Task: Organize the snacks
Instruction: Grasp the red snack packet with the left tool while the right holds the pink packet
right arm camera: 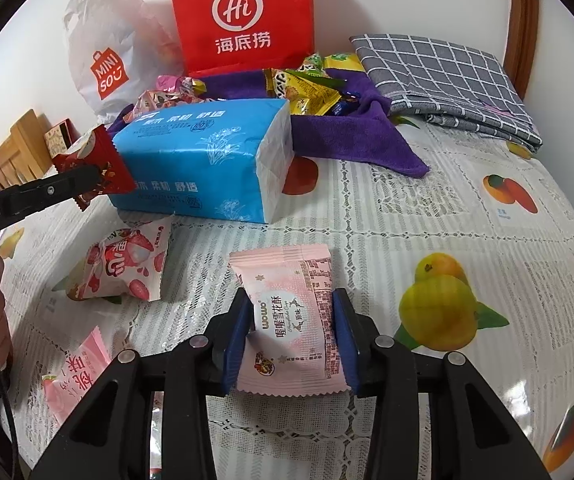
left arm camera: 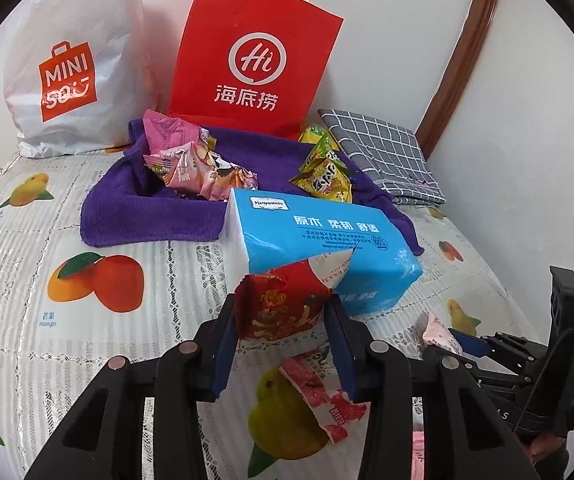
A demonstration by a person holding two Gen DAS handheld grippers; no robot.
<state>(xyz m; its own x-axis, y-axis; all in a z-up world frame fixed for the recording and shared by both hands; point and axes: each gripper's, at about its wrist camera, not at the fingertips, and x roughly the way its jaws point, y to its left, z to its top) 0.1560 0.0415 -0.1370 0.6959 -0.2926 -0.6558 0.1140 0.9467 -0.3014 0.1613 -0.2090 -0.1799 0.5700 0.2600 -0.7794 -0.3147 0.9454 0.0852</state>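
Left claw [left arm camera: 283,336] clamped on red snack packet [left arm camera: 283,304], lifted off desk [left arm camera: 135,360], in front of blue tissue pack [left arm camera: 319,240]. Right claw [right arm camera: 293,340] closed on pink snack packet [right arm camera: 293,320], near front edge. Sorted snacks on purple towel [left arm camera: 135,216] at back edge.

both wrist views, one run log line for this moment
left tool: shut on red snack packet | right tool: shut on pink snack packet

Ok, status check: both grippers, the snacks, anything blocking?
Left gripper shut on red snack packet. Right gripper shut on pink snack packet. Blue tissue pack sits before the purple towel.
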